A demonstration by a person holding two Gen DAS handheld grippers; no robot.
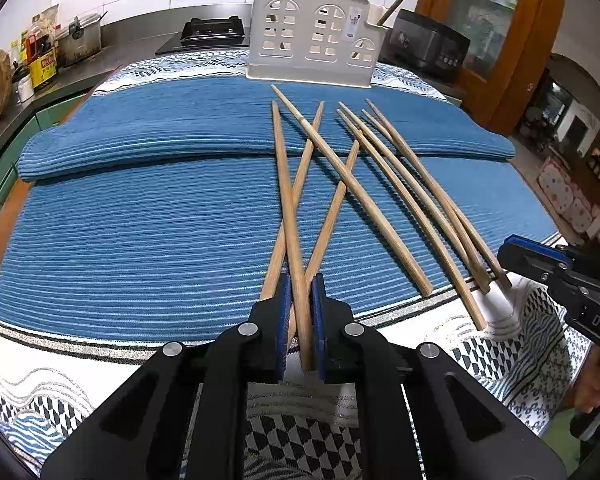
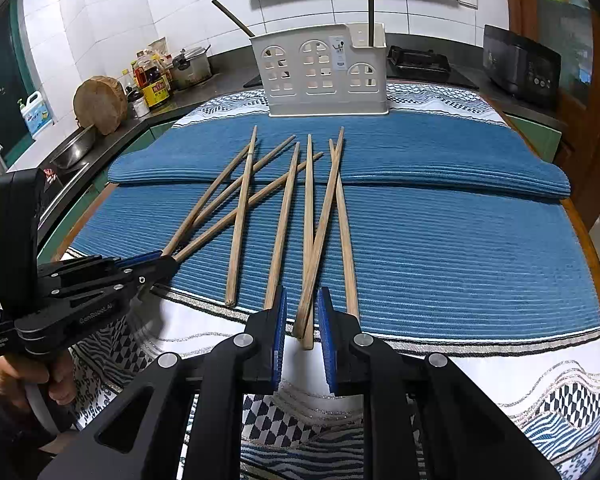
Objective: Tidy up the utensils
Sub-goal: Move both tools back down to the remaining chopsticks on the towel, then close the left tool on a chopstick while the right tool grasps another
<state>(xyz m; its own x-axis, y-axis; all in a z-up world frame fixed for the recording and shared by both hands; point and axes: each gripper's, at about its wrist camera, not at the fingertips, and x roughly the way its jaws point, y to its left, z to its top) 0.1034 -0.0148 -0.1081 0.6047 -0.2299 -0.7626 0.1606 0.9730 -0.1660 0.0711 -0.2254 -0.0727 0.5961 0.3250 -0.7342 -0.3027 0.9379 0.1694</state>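
Several wooden chopsticks (image 1: 384, 196) lie crossed on a blue striped mat (image 1: 140, 240). My left gripper (image 1: 300, 292) is shut on the near end of one chopstick (image 1: 288, 200); it also shows at the left of the right wrist view (image 2: 156, 260). My right gripper (image 2: 302, 304) is open, its jaws either side of the near ends of two crossed chopsticks (image 2: 312, 264) without touching them; it also shows at the right edge of the left wrist view (image 1: 540, 256). A white utensil holder (image 1: 312, 36) with arched cut-outs stands at the mat's far edge, also in the right wrist view (image 2: 320, 72), with utensil handles in it.
A patterned white cloth (image 2: 500, 368) covers the table under the mat. A counter behind holds a gas hob (image 1: 214, 30), a pot (image 1: 80, 40), bottles (image 2: 152, 76), a wooden block (image 2: 100, 104) and a black appliance (image 2: 520, 64). A sink (image 2: 72, 152) is left.
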